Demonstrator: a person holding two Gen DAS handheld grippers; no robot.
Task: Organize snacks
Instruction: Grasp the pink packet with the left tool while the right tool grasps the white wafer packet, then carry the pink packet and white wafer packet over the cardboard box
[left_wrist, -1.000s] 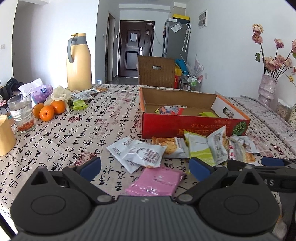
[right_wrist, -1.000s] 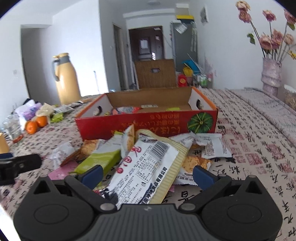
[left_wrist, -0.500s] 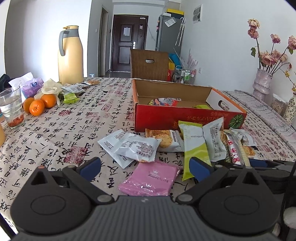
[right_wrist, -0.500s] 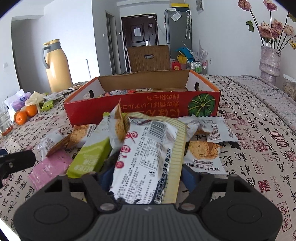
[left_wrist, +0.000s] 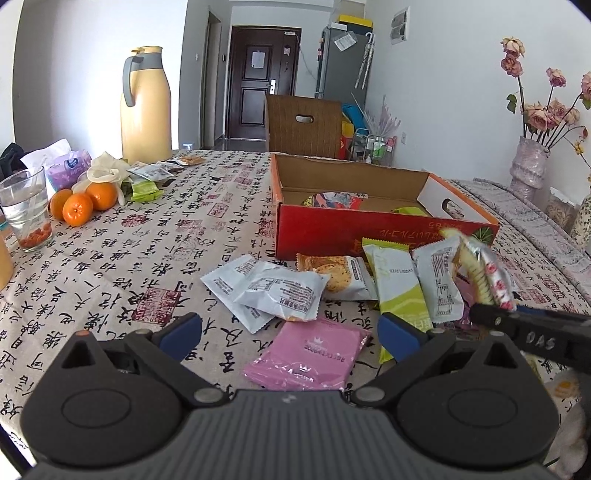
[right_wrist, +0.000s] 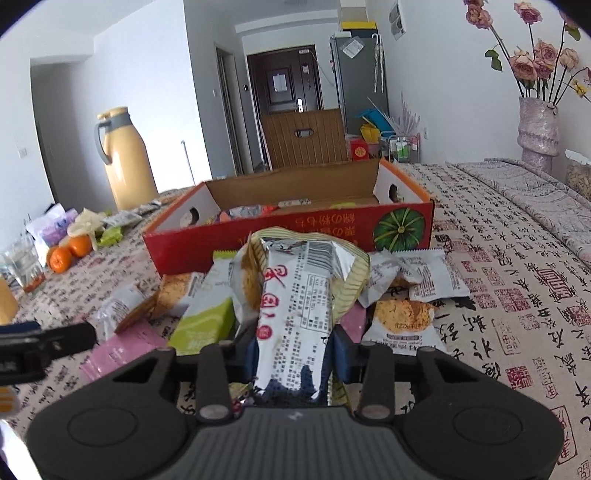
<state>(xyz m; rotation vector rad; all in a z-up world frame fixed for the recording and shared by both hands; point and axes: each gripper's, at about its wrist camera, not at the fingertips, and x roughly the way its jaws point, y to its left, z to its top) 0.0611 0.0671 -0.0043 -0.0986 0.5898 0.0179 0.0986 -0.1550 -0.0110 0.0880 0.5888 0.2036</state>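
A pile of snack packets lies on the tablecloth in front of an open red cardboard box (right_wrist: 332, 225), which holds a few packets. My right gripper (right_wrist: 295, 347) has its jaws closing on a silver packet with red characters (right_wrist: 295, 310); both blue pads press its sides and it buckles upward. From the left wrist view that packet (left_wrist: 484, 273) stands tilted up above the right gripper's black finger (left_wrist: 517, 325). My left gripper (left_wrist: 290, 334) is open, hovering over a pink packet (left_wrist: 306, 354) with nothing between its fingers. White packets (left_wrist: 273, 291) and a green one (left_wrist: 397, 284) lie just beyond.
Oranges (left_wrist: 79, 206), a glass (left_wrist: 26, 210) and a yellow thermos jug (left_wrist: 146, 107) stand at the far left. A vase of dried roses (right_wrist: 537, 129) is at the right. A wooden chair back (left_wrist: 303, 125) rises behind the table.
The right jaws have come together from wide open onto the silver packet, which has crumpled and tipped upward. The left gripper has stayed open over the pink packet.
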